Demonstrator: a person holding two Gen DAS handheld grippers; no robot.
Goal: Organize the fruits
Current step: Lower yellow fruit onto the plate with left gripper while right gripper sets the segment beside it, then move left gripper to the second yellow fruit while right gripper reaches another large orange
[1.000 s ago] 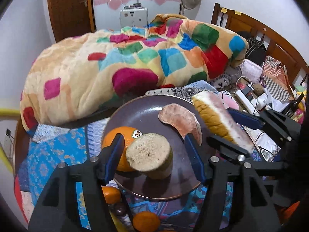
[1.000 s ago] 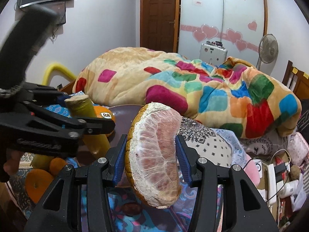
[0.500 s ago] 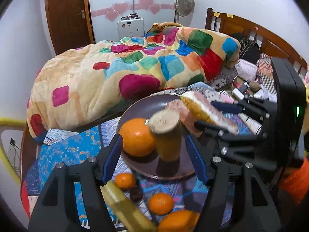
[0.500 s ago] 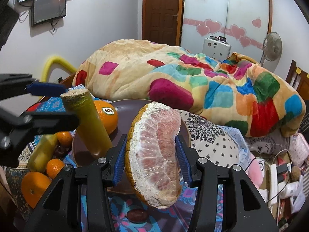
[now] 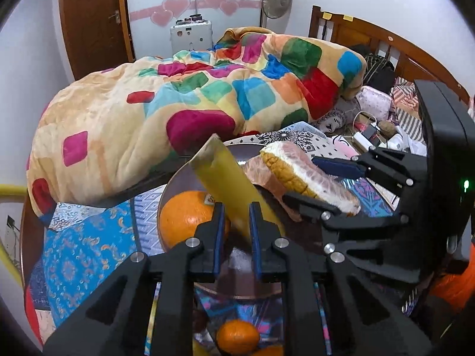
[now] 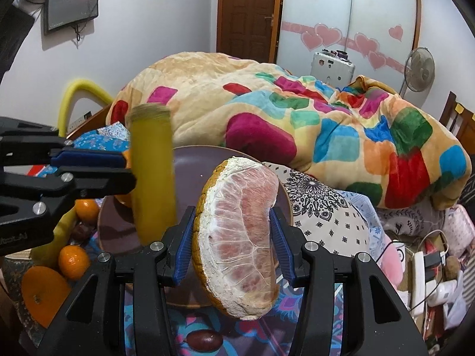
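My left gripper [image 5: 235, 231] is shut on a yellow cut fruit piece [image 5: 228, 178], held tilted over the brown plate [image 5: 175, 184]; it also shows in the right wrist view [image 6: 151, 175]. A large orange [image 5: 184, 219] and a peeled pomelo segment [image 5: 261, 175] lie on the plate. My right gripper [image 6: 231, 246] is shut on a pomelo wedge [image 6: 240, 237] with pink flesh and yellow rind, held above the plate's [image 6: 193, 163] near edge. The right gripper [image 5: 326, 184] and its wedge [image 5: 305, 175] show in the left wrist view too.
Small oranges [image 6: 72, 262] [image 5: 237, 336], a cut orange [image 6: 41, 293] and a dark date [image 6: 204, 339] lie on the patterned cloth before the plate. A colourful blanket [image 5: 193, 98] is heaped behind. Chargers and clutter [image 6: 427, 267] lie at the right.
My left gripper closed on the yellow fruit piece, which stood on the plate, and now holds it tilted. The right gripper kept the pomelo wedge, drifting slightly.
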